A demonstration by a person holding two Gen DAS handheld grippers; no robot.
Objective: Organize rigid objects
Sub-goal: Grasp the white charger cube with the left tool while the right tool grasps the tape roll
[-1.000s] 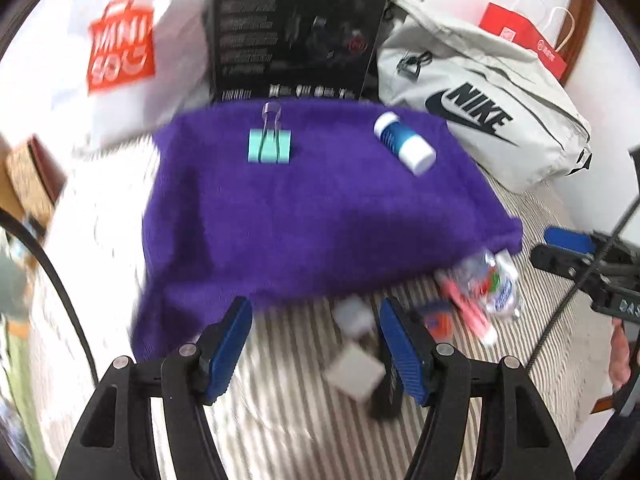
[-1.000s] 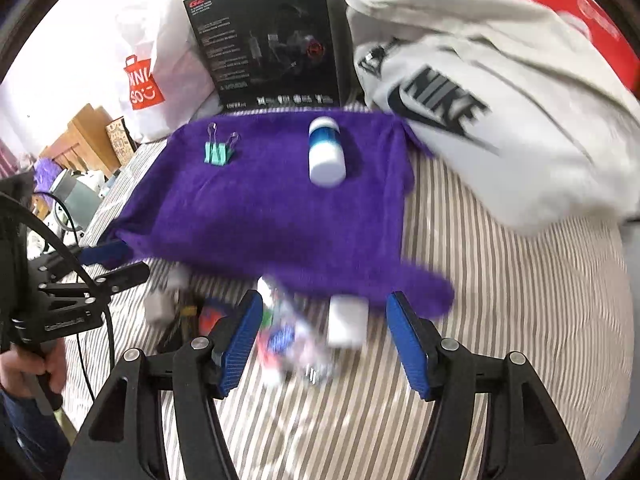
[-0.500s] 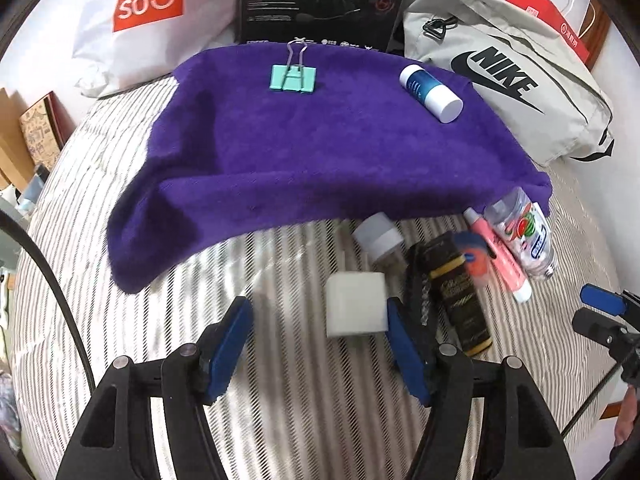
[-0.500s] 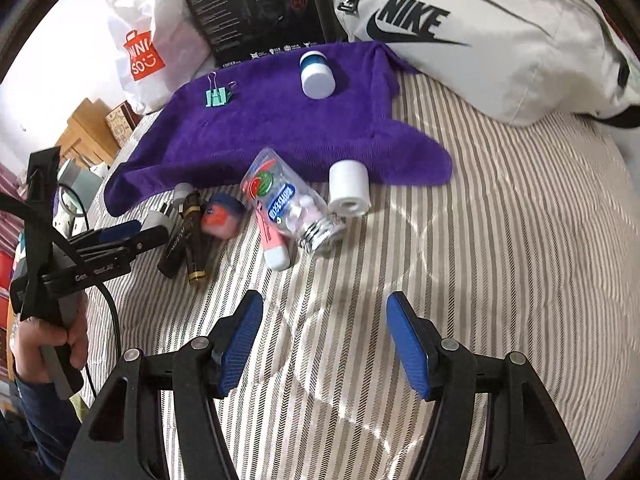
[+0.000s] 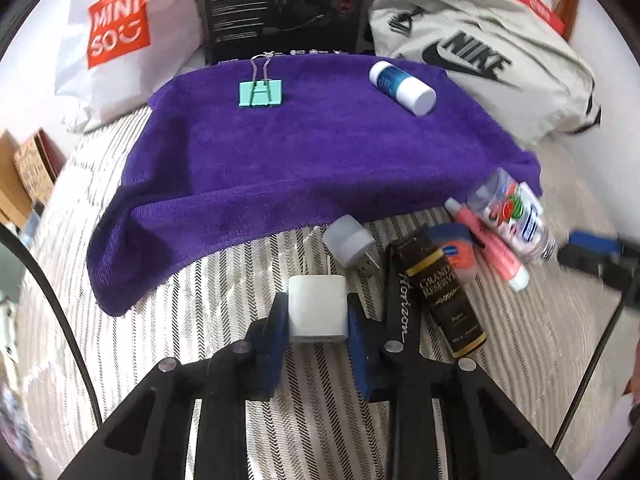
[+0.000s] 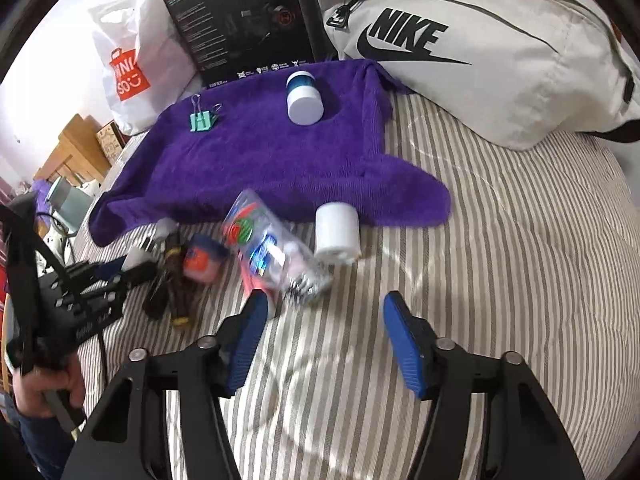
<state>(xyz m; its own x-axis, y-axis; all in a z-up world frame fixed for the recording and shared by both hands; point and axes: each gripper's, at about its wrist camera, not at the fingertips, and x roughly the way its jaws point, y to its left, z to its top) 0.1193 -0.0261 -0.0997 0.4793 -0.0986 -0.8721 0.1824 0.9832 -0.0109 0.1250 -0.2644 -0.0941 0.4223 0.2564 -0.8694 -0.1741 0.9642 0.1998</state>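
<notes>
The white charger cube (image 5: 317,307) sat clamped between the blue pads of the left gripper (image 5: 318,320), on the striped bedding (image 5: 224,280) just in front of the purple towel's (image 5: 304,152) near edge, its prongs pointing toward the towel. Beside it, closer to the towel, lay a second white plug (image 5: 349,240). To the right of the cube lay a dark bottle labelled Grand Reserve (image 5: 442,296), a small blue and orange tin (image 5: 456,251), a pink tube (image 5: 486,244) and a clear sanitizer bottle (image 5: 516,216), all just off the towel's front right corner. On the towel, near its far edge, rested a teal binder clip (image 5: 261,93) and a blue and white bottle (image 5: 401,86) lying on its side. A white roll (image 6: 336,234) touched the towel's front edge. The right gripper (image 6: 324,340) hung wide apart over bare bedding, in front of the towel, holding nothing.
</notes>
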